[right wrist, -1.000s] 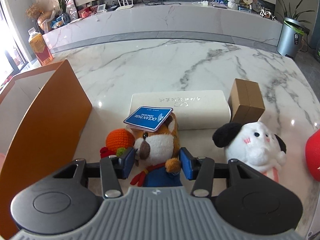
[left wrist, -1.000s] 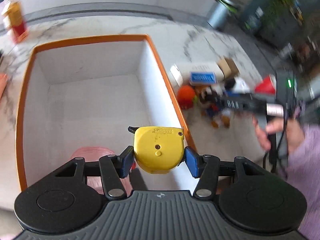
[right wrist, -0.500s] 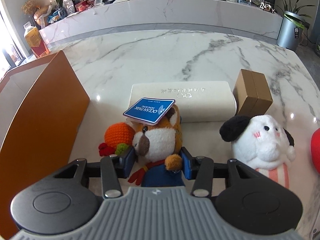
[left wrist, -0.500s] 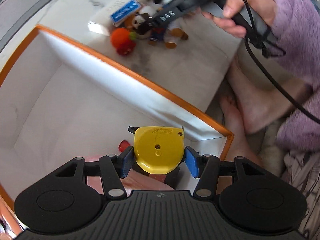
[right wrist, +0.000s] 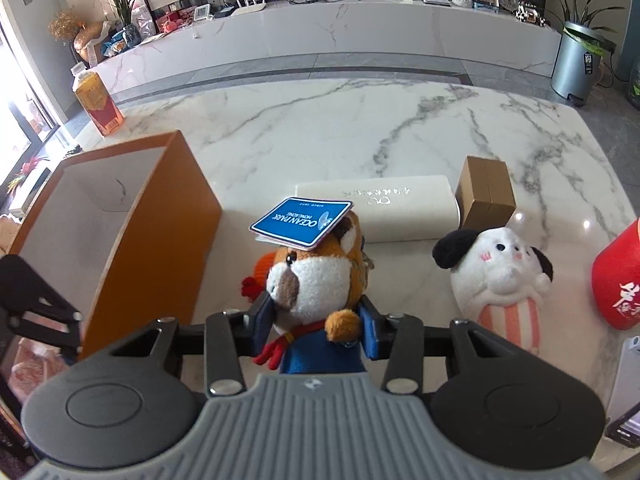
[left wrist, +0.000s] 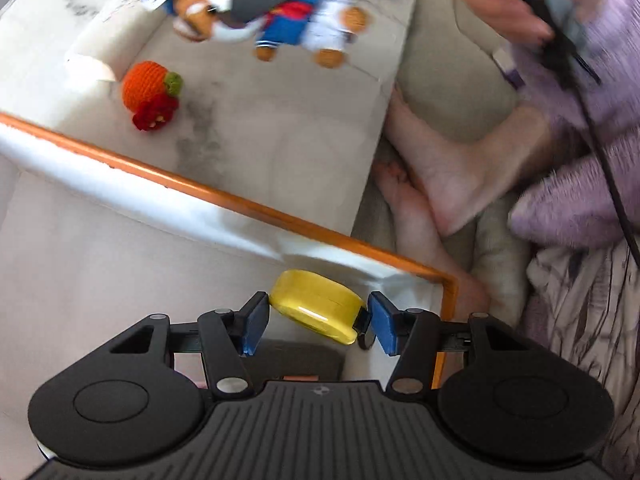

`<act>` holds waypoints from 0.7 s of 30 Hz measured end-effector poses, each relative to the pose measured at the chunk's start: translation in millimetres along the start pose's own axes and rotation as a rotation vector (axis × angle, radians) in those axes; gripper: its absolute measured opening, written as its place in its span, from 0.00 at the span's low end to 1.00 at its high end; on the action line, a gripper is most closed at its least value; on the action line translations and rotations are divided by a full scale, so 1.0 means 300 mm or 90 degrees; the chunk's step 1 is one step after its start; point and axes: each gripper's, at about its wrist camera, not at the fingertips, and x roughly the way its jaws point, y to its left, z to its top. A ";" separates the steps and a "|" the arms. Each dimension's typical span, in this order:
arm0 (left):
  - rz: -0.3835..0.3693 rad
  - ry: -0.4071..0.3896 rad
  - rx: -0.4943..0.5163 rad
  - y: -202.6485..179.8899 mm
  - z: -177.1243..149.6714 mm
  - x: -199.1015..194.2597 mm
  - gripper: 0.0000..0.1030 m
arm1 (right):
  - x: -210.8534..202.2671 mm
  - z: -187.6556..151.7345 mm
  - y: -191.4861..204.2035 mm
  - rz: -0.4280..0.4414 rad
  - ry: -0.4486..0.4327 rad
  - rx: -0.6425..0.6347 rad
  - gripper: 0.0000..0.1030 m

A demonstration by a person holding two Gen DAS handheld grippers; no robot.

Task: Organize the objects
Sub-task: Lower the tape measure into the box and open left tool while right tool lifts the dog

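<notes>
Plush toys, two in number, are in sight on the white marble table (right wrist: 400,132): one brown-and-white stuffed animal in a blue sailor outfit (right wrist: 316,292) and one round white plush with black ears and pink-striped legs (right wrist: 496,276). The right gripper (right wrist: 316,326) has its blue pads pressed against the sailor toy's body; its jaws have just been closing on it, and in the left wrist view the toy hangs clear of the tabletop. A single blue card printed "OCEAN PARK" (right wrist: 302,222) sits on the toy's head. Just behind the toy lies one orange crocheted fruit with a green and red tip (left wrist: 150,92), resting on the table beside the one open box with orange outer walls and a white lining (right wrist: 160,216).

The left gripper (left wrist: 318,324) clamps one yellow tape measure (left wrist: 316,304) between its blue pads, tilted, over the box's near corner inside the orange rim.

Farther back on the table stand one long white rectangular case (right wrist: 400,208) and one small brown cardboard carton (right wrist: 486,192), touching each other. One red rounded object with white characters (right wrist: 618,276) shows at the right edge. One bottle of amber liquid with a red label (right wrist: 96,104) stands at the table's far left. A person's two bare feet (left wrist: 440,184) and lilac fuzzy sleeve (left wrist: 580,200) appear beside the table.
</notes>
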 end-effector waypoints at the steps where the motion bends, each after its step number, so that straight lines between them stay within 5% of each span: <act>1: -0.012 -0.007 -0.019 0.012 -0.004 0.007 0.61 | -0.021 -0.002 0.011 0.000 -0.004 -0.003 0.44; 11: -0.048 -0.082 -0.134 0.044 -0.103 0.003 0.61 | -0.178 -0.006 0.112 0.029 -0.032 -0.015 0.44; 21: 0.049 -0.267 -0.206 0.030 -0.248 -0.252 0.56 | -0.296 0.032 0.288 0.156 -0.065 0.006 0.44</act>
